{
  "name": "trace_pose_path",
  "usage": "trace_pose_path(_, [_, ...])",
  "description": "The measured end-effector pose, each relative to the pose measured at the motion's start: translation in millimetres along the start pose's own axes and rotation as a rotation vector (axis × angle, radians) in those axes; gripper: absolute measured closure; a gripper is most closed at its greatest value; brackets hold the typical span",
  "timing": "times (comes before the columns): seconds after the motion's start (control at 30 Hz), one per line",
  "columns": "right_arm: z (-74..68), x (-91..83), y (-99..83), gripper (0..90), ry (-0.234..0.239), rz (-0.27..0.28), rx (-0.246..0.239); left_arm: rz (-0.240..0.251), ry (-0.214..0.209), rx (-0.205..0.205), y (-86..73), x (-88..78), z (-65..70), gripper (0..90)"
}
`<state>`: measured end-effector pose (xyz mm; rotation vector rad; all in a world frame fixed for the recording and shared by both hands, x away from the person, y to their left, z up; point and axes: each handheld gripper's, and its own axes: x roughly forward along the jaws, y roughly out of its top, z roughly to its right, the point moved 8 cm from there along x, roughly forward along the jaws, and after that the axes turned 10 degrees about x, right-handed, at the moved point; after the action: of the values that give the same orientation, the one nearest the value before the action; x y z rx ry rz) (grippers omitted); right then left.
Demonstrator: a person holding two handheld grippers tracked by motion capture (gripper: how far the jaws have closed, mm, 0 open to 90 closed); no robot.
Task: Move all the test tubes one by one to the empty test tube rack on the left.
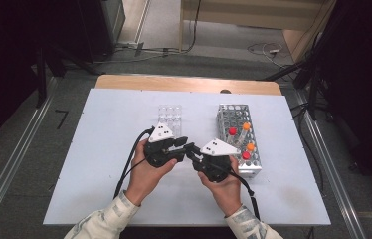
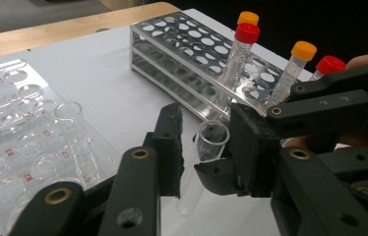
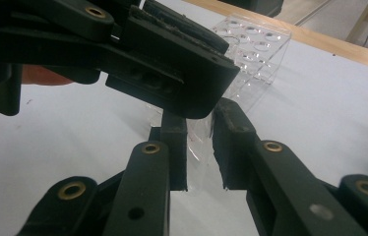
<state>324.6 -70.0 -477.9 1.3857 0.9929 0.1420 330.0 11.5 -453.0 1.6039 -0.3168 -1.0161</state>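
Observation:
A clear, uncapped tube [image 2: 211,140] hangs over the white mat between both grippers. My right gripper [image 3: 200,115] is shut on the tube [image 3: 199,142], with its pads against the tube's sides. My left gripper [image 2: 206,112] has its jaws around the tube's open top. Its right pad is at the rim, and a thin gap shows at the left pad. In the high view the left gripper [image 1: 184,144] and right gripper [image 1: 192,152] meet tip to tip at the table's middle, each in a hand.
A metal tube rack [image 1: 224,119] stands to the right, holding two red-capped tubes [image 1: 232,131] and two orange-capped tubes [image 1: 250,147]. A clear plastic rack [image 1: 170,115] sits just behind the left gripper. The mat's front edge lies near the forearms.

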Motion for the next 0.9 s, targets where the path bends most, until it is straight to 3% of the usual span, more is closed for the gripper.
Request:
trace_pose_path(0.13, [-0.1,0.5,-0.1,74.1,0.000,0.001,-0.002,-0.002,-0.004,0.001,-0.2,0.4,1.1,75.1])
trace_pose_path(0.63, [0.0,-0.9,0.3,72.6,0.000,0.006,0.003,0.006,0.002,0.003,1.3,-0.2,0.9,77.6])
trace_pose_path(0.8, [-0.4,-3.2,1.4,51.7,0.009,0.013,0.026,0.013,0.003,-0.002,4.4,-1.5,-2.3,77.6])
trace_pose_path(0.9, [-0.6,-9.7,3.1,44.9,0.013,0.026,0.027,0.025,0.011,-0.007,8.5,-3.6,-5.6,77.5])
